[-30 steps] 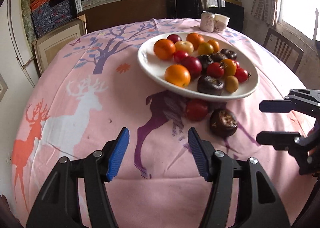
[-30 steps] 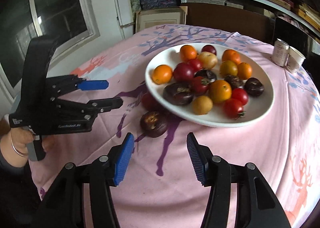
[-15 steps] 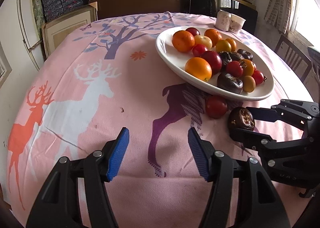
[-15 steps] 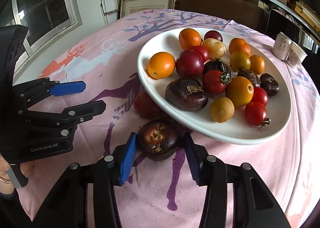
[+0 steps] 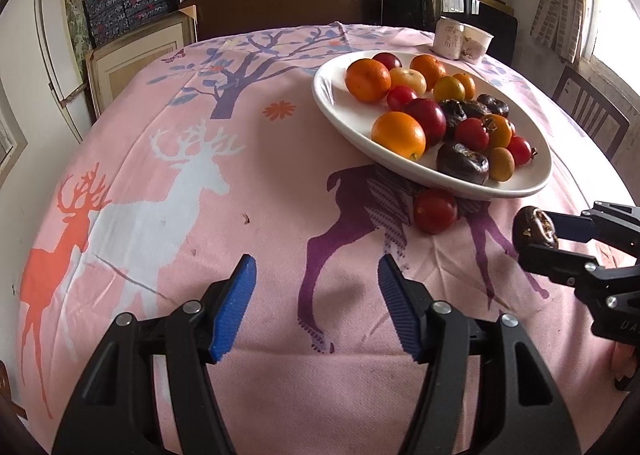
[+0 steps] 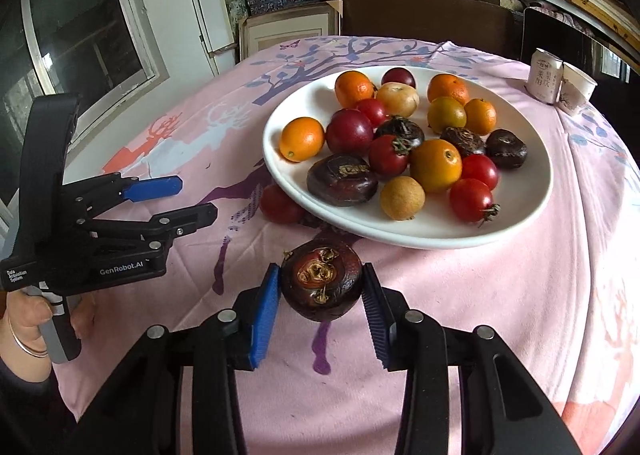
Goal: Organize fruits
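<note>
A white plate (image 6: 532, 207) (image 5: 332, 95) holds several oranges, red tomatoes and dark purple fruits. My right gripper (image 6: 320, 291) is shut on a dark purple fruit (image 6: 321, 282) and holds it just above the cloth, in front of the plate; it shows at the right edge of the left wrist view (image 5: 534, 233). A red tomato (image 6: 278, 205) (image 5: 435, 210) lies on the cloth against the plate's near left rim. My left gripper (image 5: 316, 303) (image 6: 188, 199) is open and empty, left of the tomato.
The round table has a pink cloth with deer and tree prints (image 5: 192, 175). A can (image 6: 545, 75) and a paper cup (image 6: 576, 89) stand behind the plate. A chair (image 5: 588, 111) stands at the far right. Shelves and boxes line the back wall.
My right gripper closed around the dark purple fruit and lifted it off the cloth. My left gripper drew back to the left, still open.
</note>
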`<state>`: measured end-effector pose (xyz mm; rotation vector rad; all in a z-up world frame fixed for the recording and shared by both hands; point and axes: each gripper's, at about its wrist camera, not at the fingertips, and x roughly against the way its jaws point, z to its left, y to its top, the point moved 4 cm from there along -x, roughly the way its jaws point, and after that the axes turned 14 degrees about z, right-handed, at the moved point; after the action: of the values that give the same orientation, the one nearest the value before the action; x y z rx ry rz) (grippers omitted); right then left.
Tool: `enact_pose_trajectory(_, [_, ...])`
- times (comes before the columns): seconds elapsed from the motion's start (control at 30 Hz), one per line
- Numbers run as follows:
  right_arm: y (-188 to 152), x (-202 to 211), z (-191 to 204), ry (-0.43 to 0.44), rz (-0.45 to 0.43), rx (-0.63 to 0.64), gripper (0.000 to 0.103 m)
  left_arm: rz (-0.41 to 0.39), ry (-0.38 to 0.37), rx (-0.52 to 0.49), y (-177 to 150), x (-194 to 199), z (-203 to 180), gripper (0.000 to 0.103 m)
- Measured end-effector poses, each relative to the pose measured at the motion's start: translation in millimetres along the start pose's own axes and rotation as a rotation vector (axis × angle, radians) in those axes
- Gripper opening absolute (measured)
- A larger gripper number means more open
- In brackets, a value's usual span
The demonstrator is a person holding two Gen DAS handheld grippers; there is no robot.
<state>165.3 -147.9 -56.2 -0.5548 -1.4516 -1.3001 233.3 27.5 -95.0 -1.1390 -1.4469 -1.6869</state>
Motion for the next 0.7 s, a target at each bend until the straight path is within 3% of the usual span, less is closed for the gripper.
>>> enact_pose_trajectory(0.3, [-23.8,24.3,-65.3,0.064,-0.082,-0.195,0.041,0.011,-0.004,-0.056,10.4,-5.5,-24.7,0.062])
enact_pose_trajectory(0.57, [-28.6,27.6,-71.8,0.106,-0.1,-0.207,0.041,-0.003,0.038,-0.151,29.3,-15.6,-69.7,0.062])
enact_pose_trajectory(0.7, [-29.8,28.3,-75.3,0.135,-0.102,-0.22,0.041,0.005,0.027,-0.173,33.3,-19.6,-76.0,0.055])
